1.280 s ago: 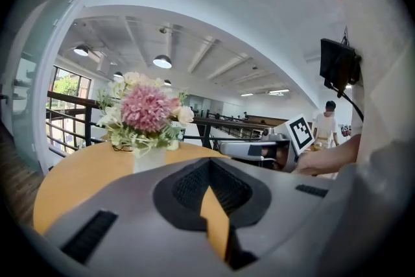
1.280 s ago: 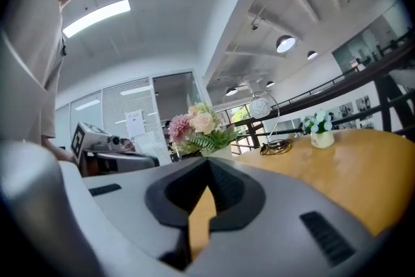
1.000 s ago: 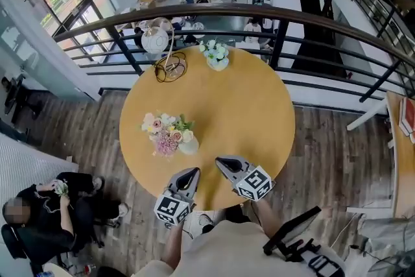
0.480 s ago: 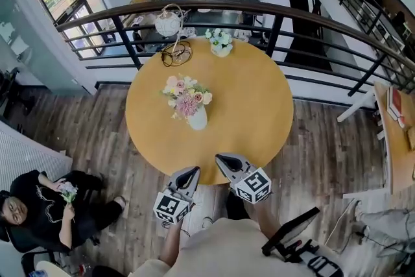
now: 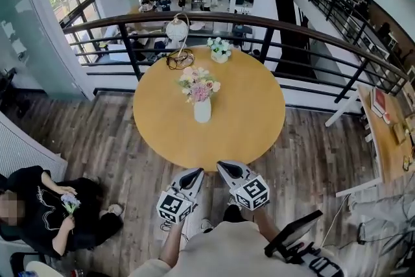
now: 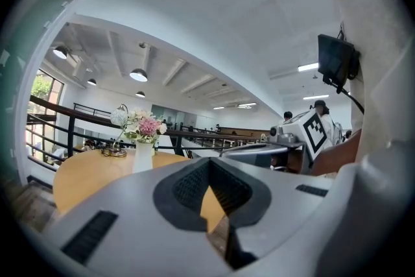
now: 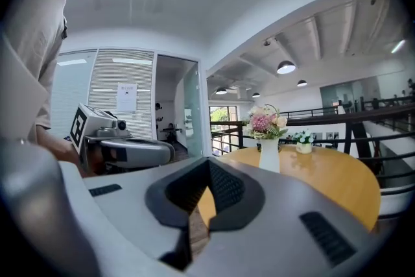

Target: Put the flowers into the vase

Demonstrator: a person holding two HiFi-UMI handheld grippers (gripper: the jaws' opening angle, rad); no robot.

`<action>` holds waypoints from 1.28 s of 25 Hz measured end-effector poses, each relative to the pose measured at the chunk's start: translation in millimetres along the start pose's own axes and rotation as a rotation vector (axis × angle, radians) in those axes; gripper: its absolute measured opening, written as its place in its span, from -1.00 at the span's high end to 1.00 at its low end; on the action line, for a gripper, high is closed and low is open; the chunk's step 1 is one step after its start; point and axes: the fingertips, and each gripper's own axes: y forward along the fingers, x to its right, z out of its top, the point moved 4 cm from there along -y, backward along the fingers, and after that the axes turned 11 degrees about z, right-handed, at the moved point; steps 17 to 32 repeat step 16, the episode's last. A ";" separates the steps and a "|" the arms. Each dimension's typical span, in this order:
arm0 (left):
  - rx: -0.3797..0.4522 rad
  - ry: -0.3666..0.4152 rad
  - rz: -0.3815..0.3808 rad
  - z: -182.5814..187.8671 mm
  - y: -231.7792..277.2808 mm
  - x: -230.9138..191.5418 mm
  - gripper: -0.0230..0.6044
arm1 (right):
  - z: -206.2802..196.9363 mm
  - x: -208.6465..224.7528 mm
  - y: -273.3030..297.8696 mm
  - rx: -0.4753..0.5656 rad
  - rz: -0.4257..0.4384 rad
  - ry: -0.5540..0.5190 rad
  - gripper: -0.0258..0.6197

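A white vase stands upright near the middle of the round yellow table, and a bunch of pink and cream flowers sits in it. My left gripper and right gripper hang side by side over the wooden floor, just short of the table's near edge. Both are shut and hold nothing. The left gripper view has the vase and flowers far off beyond the left gripper. In the right gripper view the vase stands well past the right gripper.
A globe lamp on a wire base and a small pot of white flowers stand at the table's far edge. A dark railing curves behind. A seated person at lower left holds flowers. Another table lies to the right.
Both grippers have drawn back from over the table's near edge to over the floor, still shut. The table and the vase now lie farther away.
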 end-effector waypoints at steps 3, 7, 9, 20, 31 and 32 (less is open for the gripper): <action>0.012 -0.013 0.006 1.5 -8.8 1.7 0.91 | 4.0 -7.1 -2.4 -0.018 -0.002 -0.009 0.90; 0.011 -0.034 0.012 -1.6 -19.8 4.4 0.91 | 7.4 -17.3 -3.3 -0.059 -0.001 -0.046 0.90; 0.012 -0.040 0.010 -2.9 -20.9 7.7 0.91 | 7.9 -18.4 -6.0 -0.069 -0.002 -0.056 0.90; 0.041 -0.028 0.016 -1.8 -19.4 34.4 0.91 | 5.0 -21.0 -35.2 -0.073 -0.013 -0.092 0.90; 0.041 -0.028 0.016 -1.8 -19.4 34.4 0.91 | 5.0 -21.0 -35.2 -0.073 -0.013 -0.092 0.90; 0.041 -0.028 0.016 -1.8 -19.4 34.4 0.91 | 5.0 -21.0 -35.2 -0.073 -0.013 -0.092 0.90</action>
